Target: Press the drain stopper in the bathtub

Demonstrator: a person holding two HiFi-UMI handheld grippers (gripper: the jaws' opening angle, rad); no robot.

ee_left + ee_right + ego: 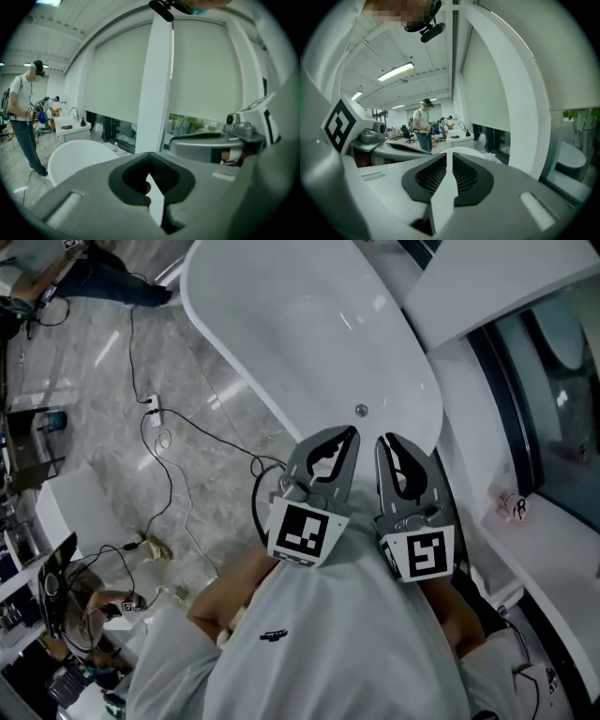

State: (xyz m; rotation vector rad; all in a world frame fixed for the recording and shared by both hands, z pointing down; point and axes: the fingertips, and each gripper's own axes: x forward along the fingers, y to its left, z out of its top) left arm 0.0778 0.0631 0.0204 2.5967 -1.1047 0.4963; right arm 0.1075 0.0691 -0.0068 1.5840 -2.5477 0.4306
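Down at the left of the head view, the marbled floor is crossed by black cables, and a person stands at the upper left corner. Right of that, the white bathtub runs slantwise from the top centre toward the middle of the frame. The drain stopper, a small round metal disc, sits in the tub's bottom near its lower right end, with nothing touching it. Just below it in the frame, both tools are held side by side against the wearer's white shirt, above the tub's rim. The left claw has its jaws together with nothing between them, its marker cube facing up. In the left gripper view its tips meet, with the tub low at the left. The right claw is likewise closed and empty. The right gripper view shows only a thin slit between its ribbed pads. At the far right, a white ledge runs under a dark window.
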